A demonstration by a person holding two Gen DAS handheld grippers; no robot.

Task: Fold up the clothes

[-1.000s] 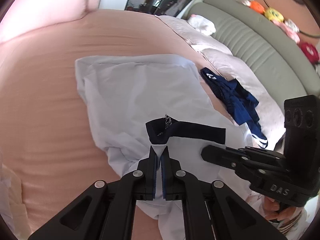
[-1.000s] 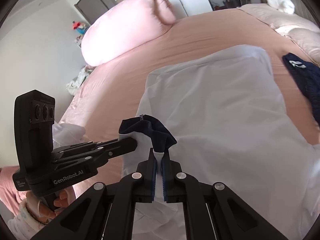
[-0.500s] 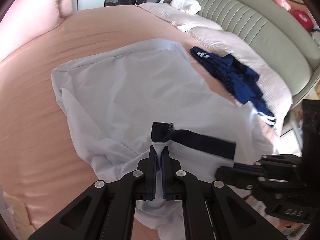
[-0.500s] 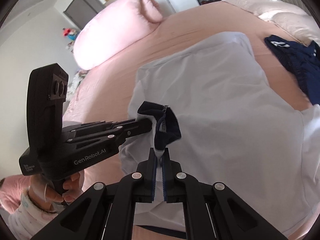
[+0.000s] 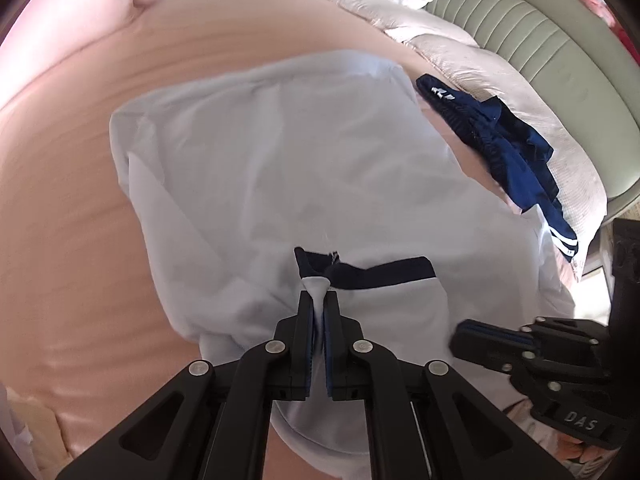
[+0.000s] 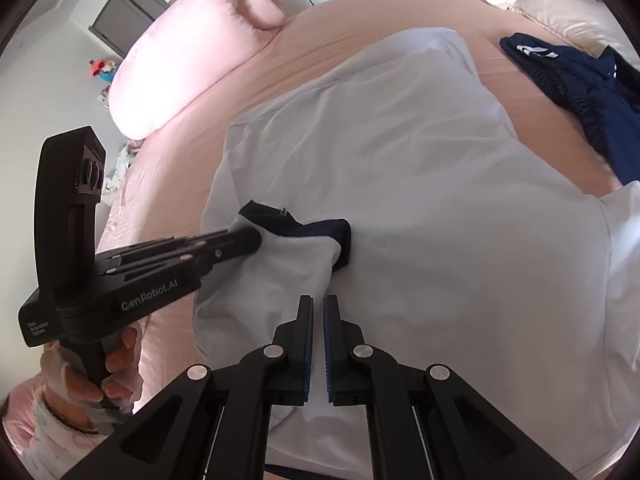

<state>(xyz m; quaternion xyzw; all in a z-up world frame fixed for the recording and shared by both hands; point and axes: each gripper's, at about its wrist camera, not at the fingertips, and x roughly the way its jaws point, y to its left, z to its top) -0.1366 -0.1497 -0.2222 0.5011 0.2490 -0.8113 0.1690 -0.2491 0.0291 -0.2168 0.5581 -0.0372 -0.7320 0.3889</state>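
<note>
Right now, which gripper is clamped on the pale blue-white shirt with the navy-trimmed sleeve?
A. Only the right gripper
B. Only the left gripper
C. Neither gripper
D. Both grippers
B. The left gripper pinches a bunch of the pale blue-white shirt just below the navy sleeve trim, while the right gripper shows a bare gap between its fingertips, with the shirt lying flat on the peach bed sheet below it.
</note>
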